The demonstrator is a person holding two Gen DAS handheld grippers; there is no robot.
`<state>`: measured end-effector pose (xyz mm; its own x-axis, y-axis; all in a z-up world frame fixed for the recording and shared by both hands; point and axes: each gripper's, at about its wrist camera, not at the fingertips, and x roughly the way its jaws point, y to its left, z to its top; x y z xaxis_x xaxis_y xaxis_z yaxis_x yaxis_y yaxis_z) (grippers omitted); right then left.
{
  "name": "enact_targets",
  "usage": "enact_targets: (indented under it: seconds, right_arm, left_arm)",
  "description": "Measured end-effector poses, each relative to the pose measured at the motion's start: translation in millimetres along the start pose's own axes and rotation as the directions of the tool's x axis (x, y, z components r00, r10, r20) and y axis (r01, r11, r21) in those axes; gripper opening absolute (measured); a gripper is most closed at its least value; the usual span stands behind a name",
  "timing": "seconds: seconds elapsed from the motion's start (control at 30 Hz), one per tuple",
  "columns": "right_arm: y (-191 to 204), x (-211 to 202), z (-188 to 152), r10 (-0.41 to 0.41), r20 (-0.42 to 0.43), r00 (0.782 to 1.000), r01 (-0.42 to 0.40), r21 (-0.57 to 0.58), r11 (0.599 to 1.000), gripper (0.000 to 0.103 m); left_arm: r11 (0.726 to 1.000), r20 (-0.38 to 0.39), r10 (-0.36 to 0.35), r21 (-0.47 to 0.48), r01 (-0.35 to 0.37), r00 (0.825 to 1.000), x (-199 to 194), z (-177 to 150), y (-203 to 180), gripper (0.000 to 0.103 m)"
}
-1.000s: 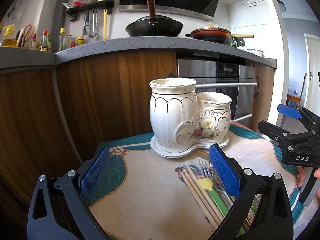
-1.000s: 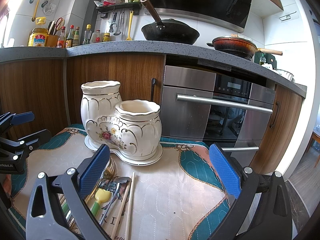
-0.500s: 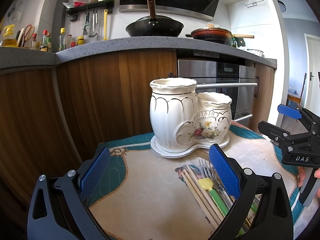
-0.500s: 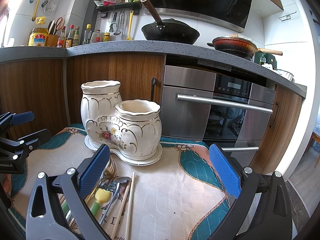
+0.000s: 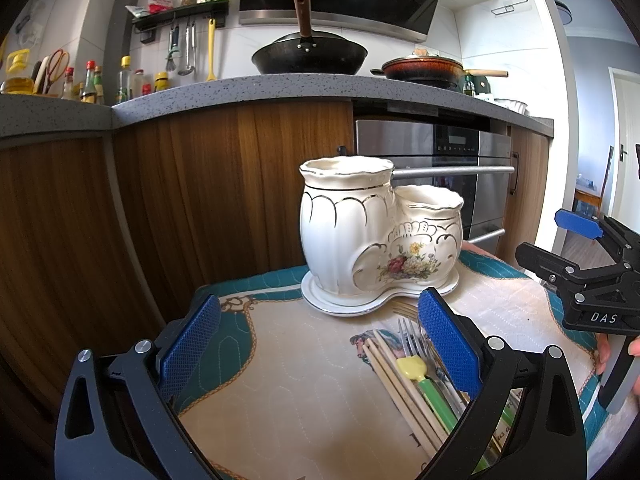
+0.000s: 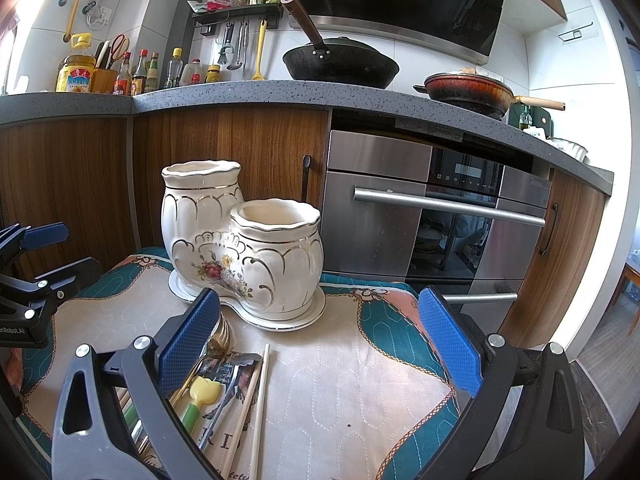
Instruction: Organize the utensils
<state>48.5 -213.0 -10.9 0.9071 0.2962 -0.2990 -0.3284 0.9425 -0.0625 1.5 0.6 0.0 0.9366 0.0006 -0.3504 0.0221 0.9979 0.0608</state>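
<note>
White ceramic holder [image 5: 380, 240] sits upright on the quilted mat [image 5: 288, 380], both cups empty, so nothing's sorted yet by the look of it. Your utensils are all in one loose pile [image 5: 416, 376] just in front of the holder's base: chopsticks [image 6: 256, 404], a fork [image 5: 408, 334], a green stick w/ a yellow tip [image 6: 202, 394], plus something gold-coloured [image 6: 222, 334] nearest the holder.

Left gripper [image 5: 320, 352]: released, jaws spread wide, nothing between them. Right gripper [image 6: 320, 352]: same, wide apart and empty.

Key relation now. Pile's long axis runs from you toward the holder, handles your way, tips toward its base. From the left gripper the pile lies off to the right, partly under its right finger [image 5: 448, 344]. From the right gripper it lies to the left, under its left finger [image 6: 188, 336]. So the pile is between your two hands, w/ neither jaw centred on it. Approx equal reach, can't call either nearer. Either way you'd prob need to shift sideways and close across the sticks, not along them. One chopstick lies a bit apart on the right-gripper side; looks the easier single pick.
</note>
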Motion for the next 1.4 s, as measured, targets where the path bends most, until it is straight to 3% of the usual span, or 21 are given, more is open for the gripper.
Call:
enact_targets:
  seconds: [0.73, 0.9, 1.03, 1.13, 1.3, 1.4]
  right_arm:
    - [-0.8, -1.2, 0.5, 0.001, 0.0, 1.0, -0.001, 0.0, 1.0, 0.098]
    - [-2.3, 0.4, -0.3, -0.033, -0.01, 0.999, 0.033, 0.023, 0.999, 0.098]
    - [-9.6, 7.9, -3.1, -0.068, -0.085, 0.994, 0.073, 0.05, 0.996, 0.098]
    - [-9.5, 14.5, -6.0, -0.058, -0.139, 0.989, 0.064, 0.04, 0.997, 0.098]
    - [-6.1, 20.3, -12.9, -0.051, -0.181, 0.982, 0.053, 0.006, 0.999, 0.098]
    - [-6.4, 21.9, -14.7, -0.042, -0.19, 0.981, 0.044, 0.003, 0.999, 0.098]
  left_arm:
    - [1.0, -0.002, 0.0, 0.001, 0.0, 1.0, 0.0, -0.2, -0.4, 0.098]
    - [0.999, -0.085, -0.032, 0.014, 0.034, 0.996, 8.7, -4.6, -4.8, 0.098]
    - [0.996, -0.229, -0.025, 0.073, 0.043, 0.973, 25.4, -16.3, -14.4, 0.098]
    - [0.994, -0.334, -0.026, 0.091, 0.06, 0.942, 36.8, -27.5, -18.9, 0.098]
    - [0.99, -0.408, -0.016, 0.124, 0.073, 0.913, 48.1, -41.1, -27.0, 0.093]
    - [0.989, -0.434, -0.014, 0.124, 0.075, 0.901, 53.2, -46.2, -25.7, 0.086]
